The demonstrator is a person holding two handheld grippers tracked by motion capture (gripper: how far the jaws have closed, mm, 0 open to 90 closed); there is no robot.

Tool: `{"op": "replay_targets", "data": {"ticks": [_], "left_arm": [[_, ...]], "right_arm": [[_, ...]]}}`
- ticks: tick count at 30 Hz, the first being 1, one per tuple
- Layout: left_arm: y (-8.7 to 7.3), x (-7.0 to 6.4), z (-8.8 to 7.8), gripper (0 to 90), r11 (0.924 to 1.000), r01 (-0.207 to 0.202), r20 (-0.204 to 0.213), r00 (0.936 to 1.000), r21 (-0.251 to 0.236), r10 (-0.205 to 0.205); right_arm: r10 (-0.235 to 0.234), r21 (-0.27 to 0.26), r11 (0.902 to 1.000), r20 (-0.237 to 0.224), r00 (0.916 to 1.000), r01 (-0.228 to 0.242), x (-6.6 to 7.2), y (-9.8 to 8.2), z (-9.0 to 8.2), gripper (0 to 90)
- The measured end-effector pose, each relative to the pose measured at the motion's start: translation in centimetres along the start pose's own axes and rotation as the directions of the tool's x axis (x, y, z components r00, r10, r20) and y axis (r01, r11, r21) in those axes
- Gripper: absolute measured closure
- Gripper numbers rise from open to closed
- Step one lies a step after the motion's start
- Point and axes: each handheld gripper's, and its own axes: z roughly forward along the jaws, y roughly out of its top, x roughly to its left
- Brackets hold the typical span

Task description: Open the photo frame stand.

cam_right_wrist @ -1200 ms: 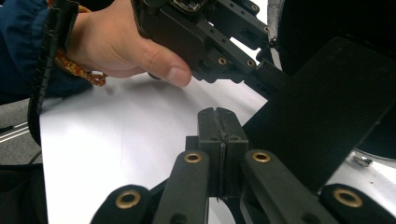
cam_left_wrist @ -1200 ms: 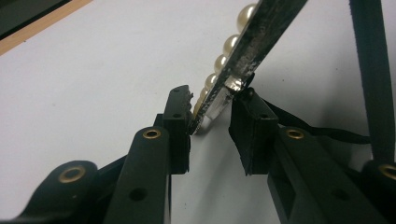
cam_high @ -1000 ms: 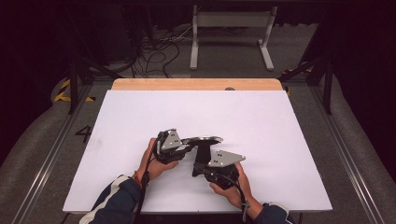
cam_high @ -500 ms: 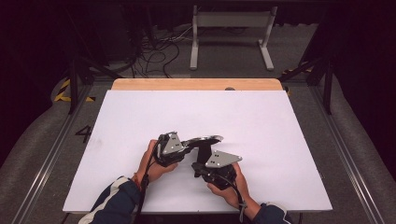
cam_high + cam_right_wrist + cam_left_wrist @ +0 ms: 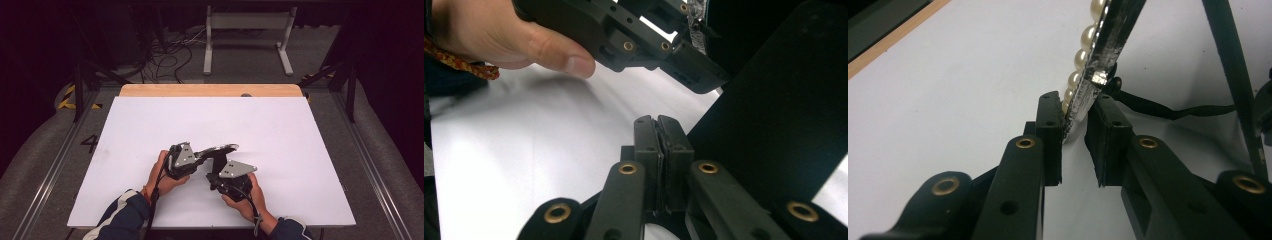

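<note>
A silver frame edged with pearls (image 5: 1098,45) is held up off the white table; in the high view the frame (image 5: 220,148) lies between the two hands. My left gripper (image 5: 1075,120) is shut on its lower edge, its jaws having just been closing onto it, and it appears again in the high view (image 5: 200,155). A black stand strip (image 5: 1223,55) and a thin black cord (image 5: 1168,110) hang behind the frame. My right gripper (image 5: 656,122) is shut, pads together with nothing visible between them, beside a black panel (image 5: 774,125). From above, the right gripper (image 5: 214,176) sits just below the frame.
The white tabletop (image 5: 280,130) stretches wide around both hands, with a wooden strip (image 5: 210,90) along its far edge. Beyond the table are cables and a white stand (image 5: 247,35) on the floor. A person's hand (image 5: 499,40) holds the left gripper close above my right jaws.
</note>
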Motion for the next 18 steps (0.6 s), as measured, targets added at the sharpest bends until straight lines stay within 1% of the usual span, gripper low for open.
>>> {"op": "replay_targets", "data": {"ticks": [3,5,9,12,14,18], "left_arm": [[-0.09,0.06,0.0,77.1,1.0,0.007,0.006,1.0,-0.006,-0.007],[-0.07,0.06,-0.03,77.1,1.0,0.002,0.004,1.0,-0.003,-0.002],[-0.07,0.08,-0.02,77.5,1.0,0.004,0.007,1.0,-0.005,-0.004],[-0.02,0.05,0.06,77.8,1.0,0.002,0.01,0.9999,-0.007,-0.002],[-0.05,0.09,0.05,77.9,1.0,0.001,0.012,0.9999,-0.007,-0.001],[-0.07,0.1,-0.01,78.0,1.0,0.002,0.013,0.9999,-0.004,-0.002]], "right_arm": [[-0.013,0.012,0.9999,0.013,0.9998,0.013,0.51,0.09,0.44,88.3],[-0.024,0.021,0.9995,0.023,0.9994,0.024,0.71,0.06,0.7,89.2],[-0.013,0.028,0.9995,0.031,0.9994,0.012,0.62,-0.03,0.75,90.0],[-0.011,0.034,0.9994,0.052,0.9986,0.009,0.66,-0.07,0.56,90.0],[-0.004,0.036,0.9994,0.051,0.9987,0.003,0.58,-0.08,0.47,90.0],[0.033,0.024,0.9992,0.019,0.9993,-0.033,0.48,-0.01,0.62,88.2]]}}
